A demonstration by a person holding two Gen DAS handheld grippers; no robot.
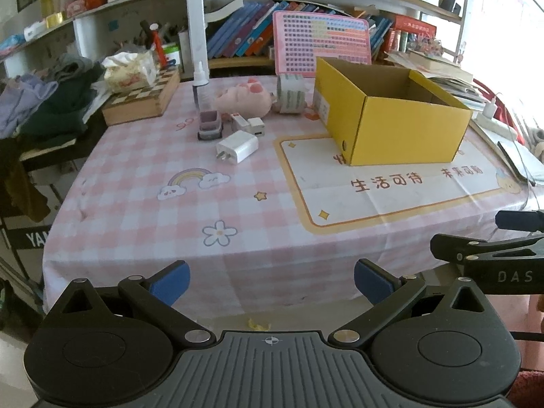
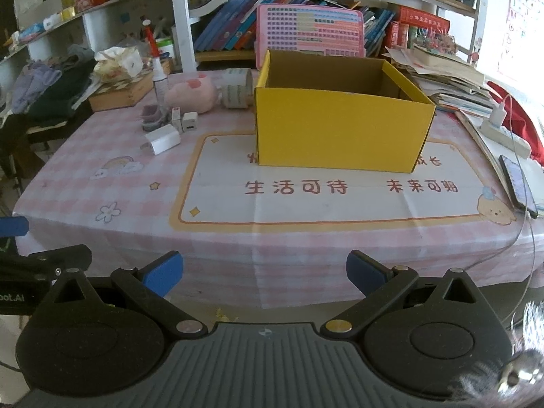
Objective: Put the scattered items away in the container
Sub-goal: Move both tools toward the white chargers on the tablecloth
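**Both tongs wide open at the near edge, box and clutter ahead**

The left tongs (image 1: 272,282) hang in front of the near edge of the tabletop (image 1: 258,238), blue pads spread wide with nothing between them. The right tongs (image 2: 264,273) sit just beside them at the same edge, equally spread and holding nothing; each pair shows at the margin of the other's view.

On the pink checked cloth stands a yellow cardboard box (image 2: 340,129), open at the top, resting on the far part of the cream printed panel. No contents show from this angle, though its floor is mostly hidden.

The scattered items lie in a cluster to the left of the box, towards the back of the tabletop. Nearest is a white charger plug (image 1: 238,146) lying on its side. Just behind it are two smaller white adapters (image 1: 248,123) side by side, and a small grey-purple container (image 1: 209,125) to their left. A spray bottle (image 1: 200,85) stands upright behind that. A pink plush toy (image 1: 243,100) lies beside the bottle, and a roll of patterned tape (image 1: 290,93) sits between the plush and the box, close to the box's wall.

A wooden chessboard box (image 1: 142,98) rests at the far left corner.
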